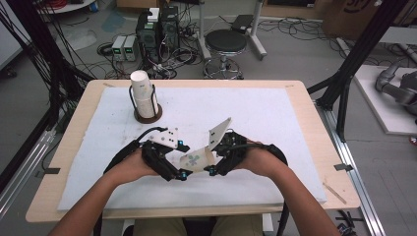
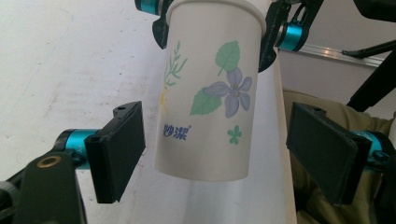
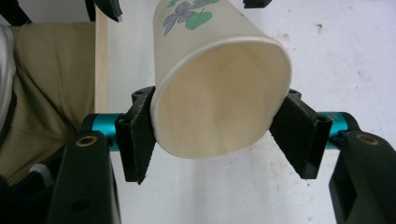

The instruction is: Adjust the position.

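Currently two grippers, one loose cup. Right gripper [image 3: 212, 135] pinches the cup [image 3: 219, 107] at its rim, squeezing it oval, above the pad's near edge. Left gripper [image 2: 217, 149] spread, pads either side of the cup's base, not touching. One cup stack [image 1: 144, 93] in a holder [image 1: 148, 116]. White pad [image 1: 275, 113] on wooden table [image 1: 74, 128]; one stool [image 1: 225, 42], cables on the floor.

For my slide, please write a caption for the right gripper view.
Right tongs squeeze the rim of a flowered paper cup above the white mat, its open mouth facing the camera.
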{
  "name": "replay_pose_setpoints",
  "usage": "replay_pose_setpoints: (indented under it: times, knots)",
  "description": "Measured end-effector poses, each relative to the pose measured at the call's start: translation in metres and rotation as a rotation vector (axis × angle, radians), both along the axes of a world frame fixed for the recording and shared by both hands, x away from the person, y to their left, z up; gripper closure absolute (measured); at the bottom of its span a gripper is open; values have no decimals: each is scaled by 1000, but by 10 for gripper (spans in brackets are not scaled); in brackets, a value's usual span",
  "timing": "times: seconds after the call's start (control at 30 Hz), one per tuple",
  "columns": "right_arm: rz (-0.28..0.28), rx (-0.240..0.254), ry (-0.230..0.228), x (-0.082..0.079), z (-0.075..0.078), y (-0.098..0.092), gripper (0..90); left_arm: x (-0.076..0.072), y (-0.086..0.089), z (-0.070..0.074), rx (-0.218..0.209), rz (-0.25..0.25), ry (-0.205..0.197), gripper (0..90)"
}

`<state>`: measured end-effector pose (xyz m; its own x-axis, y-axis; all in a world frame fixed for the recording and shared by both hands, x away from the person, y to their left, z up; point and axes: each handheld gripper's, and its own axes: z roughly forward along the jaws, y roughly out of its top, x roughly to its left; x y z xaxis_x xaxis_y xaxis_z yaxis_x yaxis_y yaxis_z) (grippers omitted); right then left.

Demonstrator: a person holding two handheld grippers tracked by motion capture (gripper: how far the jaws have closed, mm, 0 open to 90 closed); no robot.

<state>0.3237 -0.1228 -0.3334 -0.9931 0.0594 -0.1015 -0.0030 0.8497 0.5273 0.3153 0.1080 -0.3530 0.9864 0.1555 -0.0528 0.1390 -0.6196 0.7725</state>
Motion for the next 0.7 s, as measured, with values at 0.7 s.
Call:
replay_pose_setpoints:
  times: [0.7]
  knots:
    - [20, -90, 4, -4, 2, 10, 350, 4, -14, -7, 51, -35, 37, 249]
